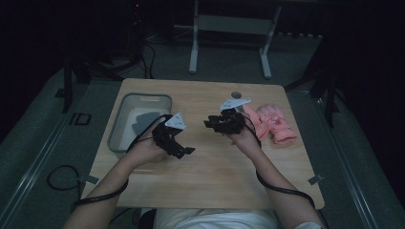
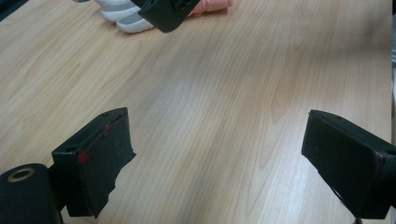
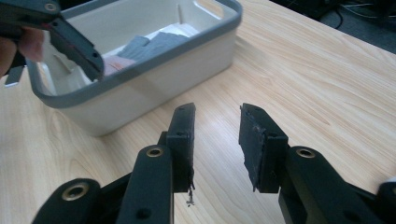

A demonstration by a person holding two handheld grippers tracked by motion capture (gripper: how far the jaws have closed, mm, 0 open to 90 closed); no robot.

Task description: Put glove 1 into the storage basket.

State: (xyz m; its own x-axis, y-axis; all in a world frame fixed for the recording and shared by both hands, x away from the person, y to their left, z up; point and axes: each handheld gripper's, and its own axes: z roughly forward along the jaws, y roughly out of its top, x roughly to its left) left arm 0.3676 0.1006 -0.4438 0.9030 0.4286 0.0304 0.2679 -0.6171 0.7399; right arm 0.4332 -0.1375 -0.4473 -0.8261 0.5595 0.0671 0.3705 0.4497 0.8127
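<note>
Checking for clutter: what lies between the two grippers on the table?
Only bare wooden table separates the left gripper and right gripper, seen in the high view.

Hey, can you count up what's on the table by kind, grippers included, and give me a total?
Pink gloves: 2, side by side near the table's right edge
Grey glove: 1, inside the bin
Bin: 1, white with a grey rim
Hand-held grippers: 2, left gripper and right gripper, both with nothing between their jaws
Total: 6
</note>
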